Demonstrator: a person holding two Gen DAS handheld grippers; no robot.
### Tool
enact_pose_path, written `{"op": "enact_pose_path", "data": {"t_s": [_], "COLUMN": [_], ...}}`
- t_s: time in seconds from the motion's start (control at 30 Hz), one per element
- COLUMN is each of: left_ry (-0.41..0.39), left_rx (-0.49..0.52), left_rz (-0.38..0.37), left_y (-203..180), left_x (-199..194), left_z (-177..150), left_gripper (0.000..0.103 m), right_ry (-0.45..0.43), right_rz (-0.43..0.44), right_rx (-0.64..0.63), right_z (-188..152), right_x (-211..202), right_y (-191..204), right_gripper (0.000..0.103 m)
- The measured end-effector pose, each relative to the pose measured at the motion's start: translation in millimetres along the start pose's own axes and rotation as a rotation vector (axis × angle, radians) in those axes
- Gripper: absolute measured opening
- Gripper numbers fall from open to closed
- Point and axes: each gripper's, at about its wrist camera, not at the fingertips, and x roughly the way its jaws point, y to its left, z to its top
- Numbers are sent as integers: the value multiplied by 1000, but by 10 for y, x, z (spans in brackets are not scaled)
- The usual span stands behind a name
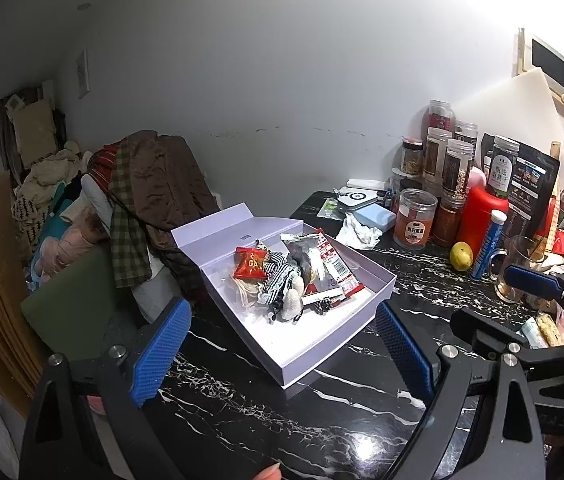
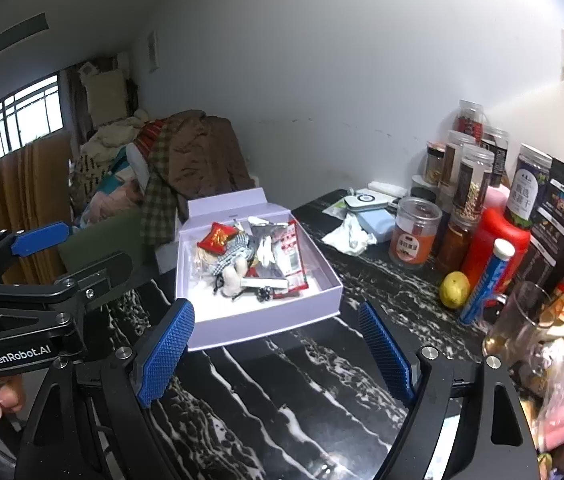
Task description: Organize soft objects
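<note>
An open pale box (image 1: 334,356) (image 2: 265,328) lies on the black marble table (image 1: 282,420), its lid folded back. It holds a red snack packet (image 1: 250,264) (image 2: 217,237), a black-and-white checked cloth (image 1: 277,272) (image 2: 233,256), a white soft piece (image 1: 292,300) (image 2: 231,278) and red-and-silver packets (image 1: 330,264) (image 2: 286,252). My left gripper (image 1: 282,310) is open just short of the box's near corner, holding nothing. My right gripper (image 2: 275,308) is also open and bare in front of the box. Each gripper shows in the other's view, the right gripper (image 1: 514,304) beside the left gripper (image 2: 69,254).
Along the wall at the right stand several jars (image 1: 416,220), a red bottle (image 1: 482,216), a blue tube (image 1: 486,244), a lemon (image 1: 461,256) and a glass mug (image 1: 516,268). A crumpled tissue (image 1: 360,232) lies behind the box. At the left a chair is piled with clothes (image 1: 153,184).
</note>
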Motion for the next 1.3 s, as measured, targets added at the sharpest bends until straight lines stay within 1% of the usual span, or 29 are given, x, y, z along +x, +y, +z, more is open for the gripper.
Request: {"op": "enact_pose_path", "data": {"t_s": [1.3], "left_ry": [18], "left_rx": [-2], "left_rz": [-9], "left_y": [-41], "left_x": [68], "left_z": [-20], "left_gripper": [95], "right_ry": [1], "right_rz": [-6], "right_rx": [-2], "right_z": [27], "right_x": [-9], "right_y": [-20], "right_gripper": [85]}}
